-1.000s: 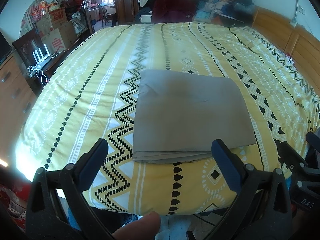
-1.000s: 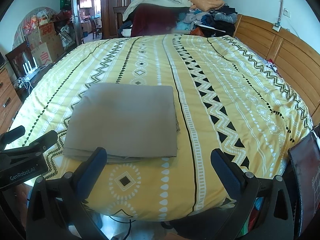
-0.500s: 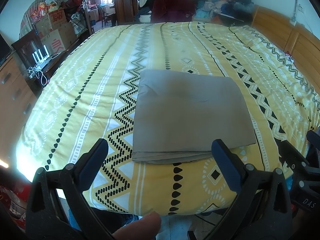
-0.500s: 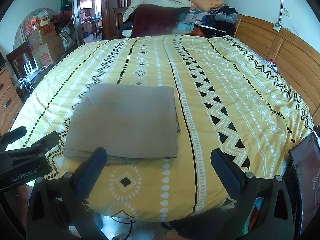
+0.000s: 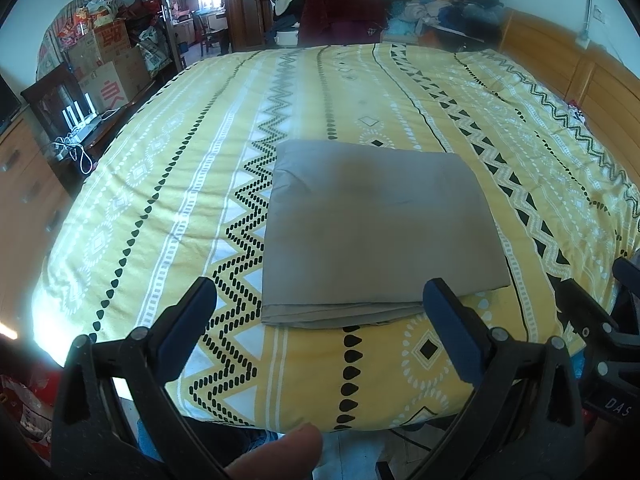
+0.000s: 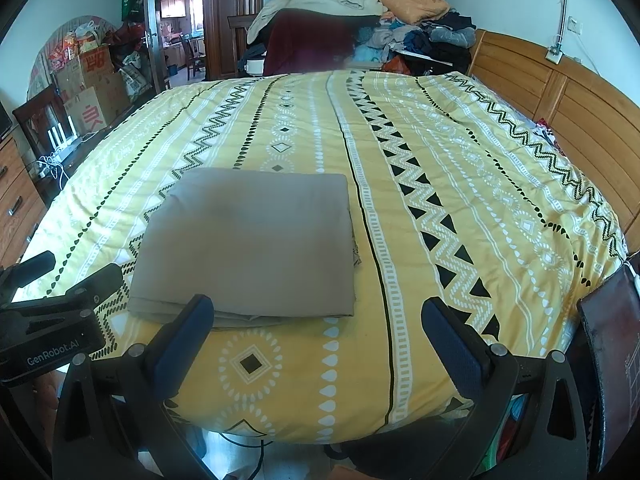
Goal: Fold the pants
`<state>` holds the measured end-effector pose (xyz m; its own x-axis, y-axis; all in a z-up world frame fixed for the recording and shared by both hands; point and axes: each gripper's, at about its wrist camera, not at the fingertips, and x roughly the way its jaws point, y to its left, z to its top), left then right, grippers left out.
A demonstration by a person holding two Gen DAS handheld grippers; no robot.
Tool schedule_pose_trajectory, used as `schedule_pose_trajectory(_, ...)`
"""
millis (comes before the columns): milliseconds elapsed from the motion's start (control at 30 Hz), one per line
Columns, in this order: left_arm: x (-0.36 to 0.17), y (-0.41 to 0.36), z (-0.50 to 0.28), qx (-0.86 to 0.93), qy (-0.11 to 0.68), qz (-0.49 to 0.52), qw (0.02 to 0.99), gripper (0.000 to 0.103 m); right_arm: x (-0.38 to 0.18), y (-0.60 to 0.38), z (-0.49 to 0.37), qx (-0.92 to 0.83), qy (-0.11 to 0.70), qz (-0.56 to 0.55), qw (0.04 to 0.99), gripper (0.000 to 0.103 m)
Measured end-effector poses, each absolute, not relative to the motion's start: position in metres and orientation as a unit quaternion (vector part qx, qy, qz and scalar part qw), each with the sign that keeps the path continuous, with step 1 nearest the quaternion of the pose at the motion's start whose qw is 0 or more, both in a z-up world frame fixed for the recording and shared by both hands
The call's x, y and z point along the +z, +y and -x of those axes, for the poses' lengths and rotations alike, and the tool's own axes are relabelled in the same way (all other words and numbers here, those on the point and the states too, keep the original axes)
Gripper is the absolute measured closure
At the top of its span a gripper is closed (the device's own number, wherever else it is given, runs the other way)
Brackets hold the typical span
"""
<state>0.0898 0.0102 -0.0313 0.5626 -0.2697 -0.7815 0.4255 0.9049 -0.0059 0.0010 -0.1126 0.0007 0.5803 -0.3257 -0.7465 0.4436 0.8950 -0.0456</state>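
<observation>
On the bed, near its front edge, the pants lay folded into a flat grey rectangle on the yellow patterned cover. My left claw hung just short of their near edge, spread wide and empty, the fabric straight ahead between the fingers. My right claw was also spread and held nothing; from there the pants sat ahead and to the left, their near edge just beyond my left fingertip.
</observation>
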Motion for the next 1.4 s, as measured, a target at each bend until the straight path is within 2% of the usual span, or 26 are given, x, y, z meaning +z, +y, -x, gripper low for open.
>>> schedule_pose_trajectory(1033, -0.03, 0.008, -0.091, -0.196, 0.418, -0.096, 0.882, 0.0, 0.001, -0.117, 0.003, -0.212, 0.391, -0.072, 0.893, 0.0)
schedule_pose_trajectory(1400, -0.018, 0.012, -0.087, -0.199, 0.391, -0.079, 0.895, 0.0, 0.025, -0.108, 0.01, -0.234, 0.343, -0.025, 0.909, 0.0)
